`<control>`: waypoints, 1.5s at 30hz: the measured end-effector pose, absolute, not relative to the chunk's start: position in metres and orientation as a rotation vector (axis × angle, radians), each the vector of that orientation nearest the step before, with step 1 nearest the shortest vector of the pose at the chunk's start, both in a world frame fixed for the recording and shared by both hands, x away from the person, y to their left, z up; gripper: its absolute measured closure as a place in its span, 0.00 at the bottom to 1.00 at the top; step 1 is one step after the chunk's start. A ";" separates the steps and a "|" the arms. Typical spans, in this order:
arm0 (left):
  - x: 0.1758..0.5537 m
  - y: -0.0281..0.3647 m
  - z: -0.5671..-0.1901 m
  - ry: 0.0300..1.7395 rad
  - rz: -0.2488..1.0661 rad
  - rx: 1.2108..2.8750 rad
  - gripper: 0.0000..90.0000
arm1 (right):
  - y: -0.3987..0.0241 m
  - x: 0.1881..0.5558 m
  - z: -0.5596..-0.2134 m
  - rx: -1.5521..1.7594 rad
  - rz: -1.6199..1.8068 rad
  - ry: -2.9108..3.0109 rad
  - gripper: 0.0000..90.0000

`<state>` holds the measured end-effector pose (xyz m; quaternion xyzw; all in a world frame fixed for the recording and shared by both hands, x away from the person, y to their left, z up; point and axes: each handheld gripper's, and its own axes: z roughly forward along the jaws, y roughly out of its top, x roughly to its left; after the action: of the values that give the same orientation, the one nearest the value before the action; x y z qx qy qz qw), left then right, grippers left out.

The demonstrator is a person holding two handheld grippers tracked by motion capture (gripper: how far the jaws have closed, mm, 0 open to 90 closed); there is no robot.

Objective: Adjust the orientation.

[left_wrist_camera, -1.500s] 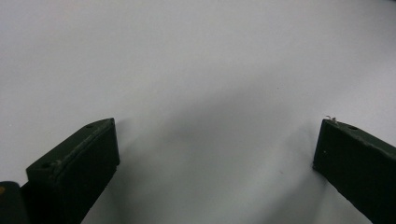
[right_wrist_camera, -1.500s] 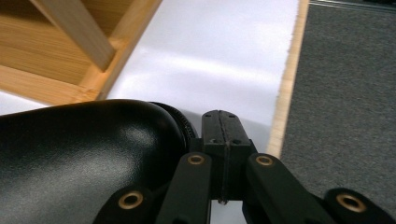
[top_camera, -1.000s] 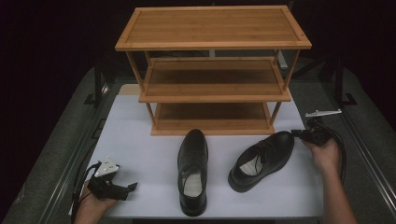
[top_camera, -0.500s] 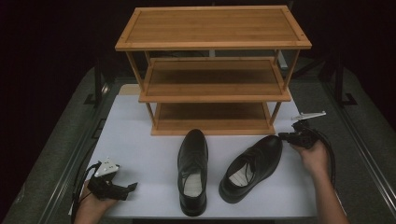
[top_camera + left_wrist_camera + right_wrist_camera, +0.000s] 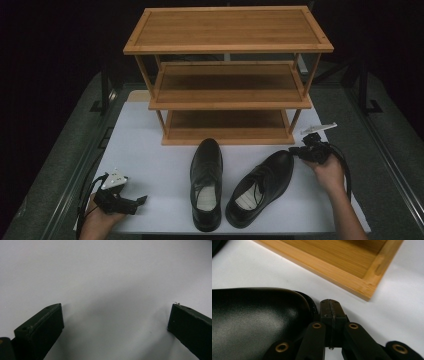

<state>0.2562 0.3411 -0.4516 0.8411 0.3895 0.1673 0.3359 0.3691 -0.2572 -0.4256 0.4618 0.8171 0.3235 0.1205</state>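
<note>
Two black leather shoes lie on the white mat (image 5: 150, 155) in front of a three-shelf wooden rack (image 5: 227, 100). The left shoe (image 5: 206, 180) points straight at the rack. The right shoe (image 5: 262, 185) is angled, toe toward the right. My right gripper (image 5: 295, 150) is shut with nothing between its jaws, and its tip rests against that shoe's toe. In the right gripper view the shut right gripper (image 5: 332, 308) touches the glossy toe of the right shoe (image 5: 254, 317), with the rack's bottom shelf (image 5: 337, 262) beyond. My left gripper (image 5: 140, 200) sits low at the mat's near left corner, open. In the left gripper view the left gripper (image 5: 116, 315) has only bare mat between its jaws.
All three rack shelves hold nothing. Dark grey table surface (image 5: 380, 150) borders the mat on both sides. A cable (image 5: 345, 170) loops from the right gripper around the hand.
The right gripper has moved left and nearer, staying at the right shoe's toe. The shoe has slid and turned closer to the left shoe. The left gripper has stayed put.
</note>
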 end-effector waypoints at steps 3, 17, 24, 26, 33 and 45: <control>0.256 0.341 -0.452 1.013 0.438 2.196 0.00 | -0.259 0.369 -0.425 1.359 0.953 2.386 1.00; 0.256 0.341 -0.452 1.015 0.436 2.194 0.00 | -0.290 0.307 -0.419 1.410 1.055 2.296 1.00; 0.256 0.341 -0.452 1.015 0.437 2.195 0.00 | -0.279 0.267 -0.422 1.366 1.107 2.330 1.00; 0.256 0.341 -0.452 1.015 0.436 2.194 0.00 | -0.273 0.258 -0.423 1.349 1.114 2.342 1.00; 0.256 0.341 -0.452 1.015 0.436 2.195 0.00 | -0.252 0.239 -0.432 1.284 1.147 2.403 1.00; 0.256 0.341 -0.452 1.016 0.436 2.194 0.00 | -0.235 0.243 -0.445 1.255 1.109 2.466 1.00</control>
<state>0.2562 0.3411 -0.4516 0.8411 0.3895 0.1673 0.3358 0.2432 -0.2352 -0.4446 0.4195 0.8246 0.3709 0.0801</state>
